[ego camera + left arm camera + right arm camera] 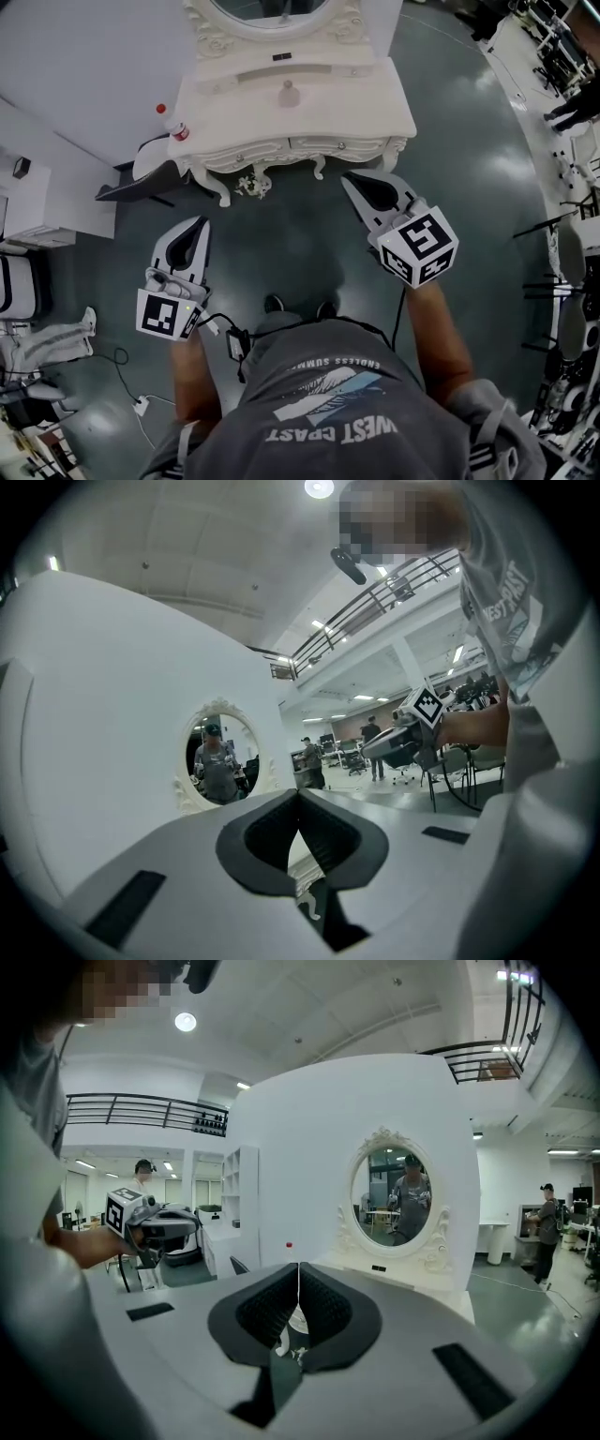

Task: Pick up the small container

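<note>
A small pale container (289, 94) stands near the middle of the white dressing table (375, 103), in front of its oval mirror (398, 1206). Both grippers hang over the dark floor, short of the table's front edge. My left gripper (199, 222) is shut with nothing in it, below the table's left corner. My right gripper (349, 179) is also shut and empty, just off the table's right front. The left gripper view shows its jaws (300, 794) closed against each other. In the right gripper view the jaws (298, 1267) meet too, and they hide the container.
A red-capped bottle (174, 127) stands at the table's left end, its red cap (289, 1244) showing. A dark chair (141, 183) sits left of the table. White shelving (37, 202) is at far left, with cables (141, 398) on the floor. Other people stand in the hall behind.
</note>
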`<state>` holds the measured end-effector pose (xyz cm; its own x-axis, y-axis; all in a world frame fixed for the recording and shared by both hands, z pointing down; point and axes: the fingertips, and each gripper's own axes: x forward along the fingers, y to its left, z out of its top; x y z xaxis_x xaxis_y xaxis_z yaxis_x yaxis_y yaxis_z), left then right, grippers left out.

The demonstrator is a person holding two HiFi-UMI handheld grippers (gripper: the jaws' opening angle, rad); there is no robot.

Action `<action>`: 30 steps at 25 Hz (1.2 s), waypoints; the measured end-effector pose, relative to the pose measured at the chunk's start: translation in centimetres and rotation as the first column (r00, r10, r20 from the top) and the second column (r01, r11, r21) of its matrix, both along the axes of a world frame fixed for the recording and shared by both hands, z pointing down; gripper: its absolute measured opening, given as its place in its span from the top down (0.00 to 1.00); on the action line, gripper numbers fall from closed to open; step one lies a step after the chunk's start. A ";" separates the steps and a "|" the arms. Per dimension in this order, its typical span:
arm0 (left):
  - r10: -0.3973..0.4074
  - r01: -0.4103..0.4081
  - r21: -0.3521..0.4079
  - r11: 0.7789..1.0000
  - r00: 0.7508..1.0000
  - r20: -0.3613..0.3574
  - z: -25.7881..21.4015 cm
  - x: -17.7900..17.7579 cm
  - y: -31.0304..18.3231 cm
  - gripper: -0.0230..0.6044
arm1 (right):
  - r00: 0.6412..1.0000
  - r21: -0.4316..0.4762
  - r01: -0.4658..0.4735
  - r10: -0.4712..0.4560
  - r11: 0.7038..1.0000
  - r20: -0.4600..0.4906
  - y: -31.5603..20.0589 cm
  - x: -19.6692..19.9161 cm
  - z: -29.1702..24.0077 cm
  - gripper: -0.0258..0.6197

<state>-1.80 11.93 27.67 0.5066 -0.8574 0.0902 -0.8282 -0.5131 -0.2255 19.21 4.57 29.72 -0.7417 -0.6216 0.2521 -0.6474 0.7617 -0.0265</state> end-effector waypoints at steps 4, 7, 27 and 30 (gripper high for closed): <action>0.040 -0.040 -0.009 0.999 0.999 -0.010 0.6 -0.1 -2.6 0.94 | 0.999 -0.014 -0.032 0.032 0.999 -0.009 -1.5 -0.1 0.7 0.92; 0.094 -0.094 -0.016 0.995 0.995 -0.020 1.4 -0.6 -5.3 0.94 | 0.997 -0.015 -0.073 0.073 0.997 -0.023 -3.0 -0.8 1.1 0.92; 0.347 -0.349 -0.017 0.937 0.934 -0.084 2.5 -6.3 -22.1 0.94 | 0.947 -0.011 -0.313 0.312 0.950 -0.073 -13.5 -7.2 0.8 0.92; 0.363 -0.366 -0.012 0.931 0.928 -0.087 2.4 -6.8 -23.3 0.94 | 0.940 -0.006 -0.333 0.331 0.943 -0.079 -14.4 -7.7 0.5 0.92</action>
<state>-8.64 -11.39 30.04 0.7905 -0.6100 0.0557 -0.5979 -0.7881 -0.1463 11.55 -9.81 30.26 -0.4725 -0.8238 0.3132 -0.8639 0.5032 0.0202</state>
